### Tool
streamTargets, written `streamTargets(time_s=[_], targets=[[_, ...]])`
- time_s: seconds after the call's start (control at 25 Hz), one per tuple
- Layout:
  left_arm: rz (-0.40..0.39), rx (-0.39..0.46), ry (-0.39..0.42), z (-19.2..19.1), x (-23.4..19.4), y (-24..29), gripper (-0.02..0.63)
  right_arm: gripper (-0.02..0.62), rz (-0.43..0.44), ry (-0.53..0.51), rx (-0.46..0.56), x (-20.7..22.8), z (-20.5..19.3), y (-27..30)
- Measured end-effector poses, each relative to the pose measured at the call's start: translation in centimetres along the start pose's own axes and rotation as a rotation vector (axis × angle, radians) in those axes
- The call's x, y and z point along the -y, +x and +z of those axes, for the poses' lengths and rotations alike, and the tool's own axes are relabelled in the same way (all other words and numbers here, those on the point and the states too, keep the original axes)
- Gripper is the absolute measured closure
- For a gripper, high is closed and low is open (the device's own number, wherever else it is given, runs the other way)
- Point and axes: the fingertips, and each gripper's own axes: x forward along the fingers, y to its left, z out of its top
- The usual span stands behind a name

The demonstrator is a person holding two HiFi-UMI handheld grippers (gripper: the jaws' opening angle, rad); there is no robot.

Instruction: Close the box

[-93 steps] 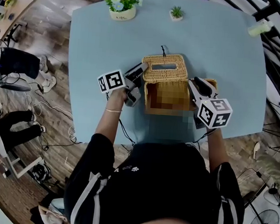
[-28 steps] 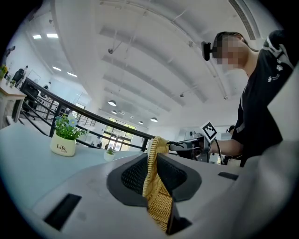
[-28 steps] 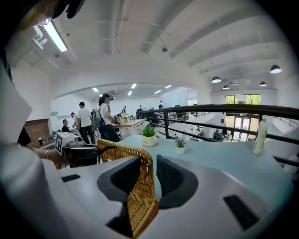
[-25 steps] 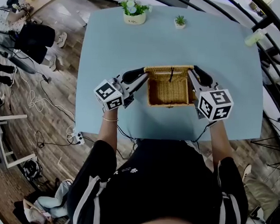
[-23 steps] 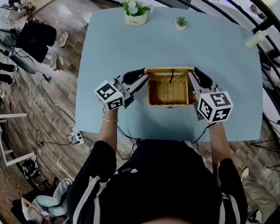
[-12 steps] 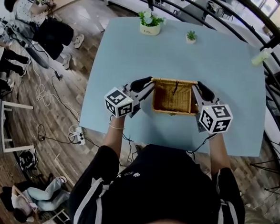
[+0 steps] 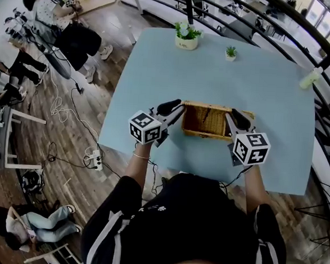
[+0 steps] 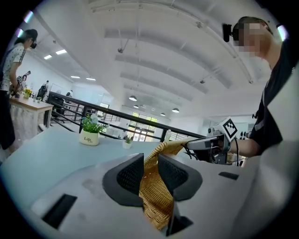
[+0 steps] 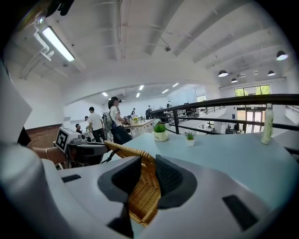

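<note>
- Wicker is filling both claws: the wicker box [image 7: 211, 120] is sitting on the pale blue table [image 7: 242, 77], close to the near edge and about midway along it.
- I am holding the left gripper [image 7: 175, 109] at the box's left end. In the left gripper view, its jaws [image 8: 150, 175] are opening with the woven edge [image 8: 156, 196] standing between them. The gap is narrow and the pads are lying right against the weave on both sides.
- I am holding the right gripper [image 7: 233, 119] at the box's right end. In the right gripper view, its jaws [image 9: 148, 175] are closing narrowly on the woven rim [image 9: 140, 196], which is curving away towards the other claw.
- Each gripper is showing in the other's view across the box, so the two are facing one another from opposite ends.
- A dark cord is lying across the box's top, and I cannot tell from here whether the lid is fully down.
- A potted plant [image 7: 186, 37] in a white pot is standing at the table's far edge, with a smaller potted plant [image 7: 231, 52] near it.
- A pale bottle [image 7: 311, 78] is standing at the far right corner, well apart from the box.
</note>
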Motion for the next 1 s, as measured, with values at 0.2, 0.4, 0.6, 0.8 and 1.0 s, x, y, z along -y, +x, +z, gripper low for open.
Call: streamTargets(time_s=[0.2, 0.4, 0.6, 0.8, 1.0], targets=[[0.038, -0.012, -0.020, -0.8, 0.6, -1.0, 0.531, 0.497, 0.012, -0.004, -0.029, -0.6, -1.2, -0.5], [0.067, -0.008, -0.061, -2.0, 0.9, -1.9, 0.531, 0.497, 0.030, 0.006, -0.057, -0.9, -2.8, -0.8], [0.094, -0.012, -0.092, -3.0, 1.1, -2.3, 0.531, 0.500, 0.054, 0.040, -0.077, -1.1, -4.0, -1.1], [0.113, -0.021, -0.111, -3.8, 1.6, -2.7, 0.531, 0.502, 0.063, 0.047, -0.098, -1.4, -4.9, -1.6], [0.124, -0.033, -0.131, -4.8, 1.7, -2.9, 0.531, 0.502, 0.071, 0.060, -0.117, -1.6, -5.9, -1.6]])
